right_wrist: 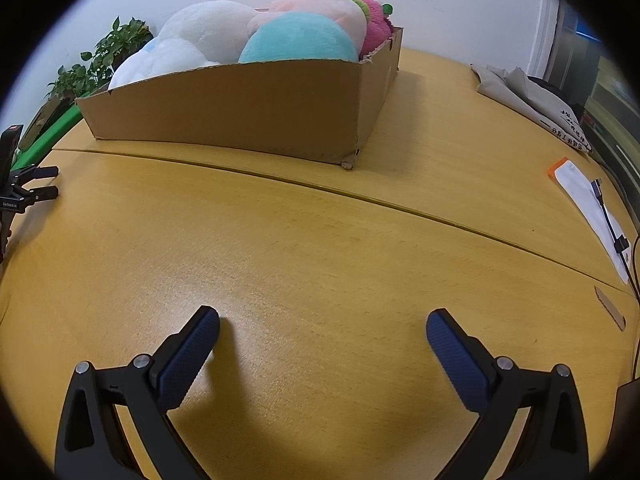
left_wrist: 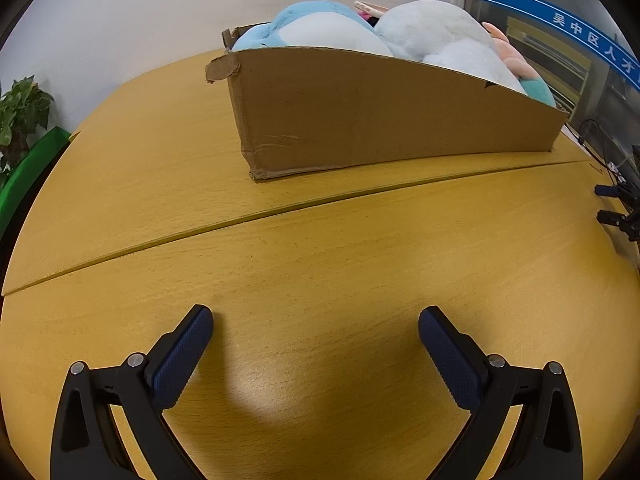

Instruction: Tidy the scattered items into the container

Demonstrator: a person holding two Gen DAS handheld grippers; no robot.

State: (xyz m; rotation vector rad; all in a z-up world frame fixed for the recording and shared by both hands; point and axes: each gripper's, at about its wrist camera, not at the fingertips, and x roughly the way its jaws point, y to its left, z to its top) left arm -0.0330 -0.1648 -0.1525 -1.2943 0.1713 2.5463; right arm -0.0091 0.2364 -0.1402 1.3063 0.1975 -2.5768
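A low cardboard box [left_wrist: 380, 116] stands on the yellow wooden table [left_wrist: 320, 264], piled with several plush toys: a blue-and-white one [left_wrist: 320, 28], a white one [left_wrist: 432, 28] and a pink one [left_wrist: 510, 54]. The box also shows in the right wrist view [right_wrist: 248, 108], holding white [right_wrist: 208, 28], teal [right_wrist: 298, 38], pale pink [right_wrist: 320, 2] and magenta [right_wrist: 374, 20] plush toys. My left gripper [left_wrist: 316, 320] is open and empty, low over the table in front of the box. My right gripper [right_wrist: 323, 322] is open and empty, likewise short of the box.
A potted plant [left_wrist: 20, 112] and a green object [left_wrist: 36, 160] sit at the table's left. The other gripper's fingertips [left_wrist: 616, 204] show at the right edge. A grey cloth bag [right_wrist: 532, 100], a white-orange packet [right_wrist: 588, 200] and a black cable [right_wrist: 612, 224] lie at the right.
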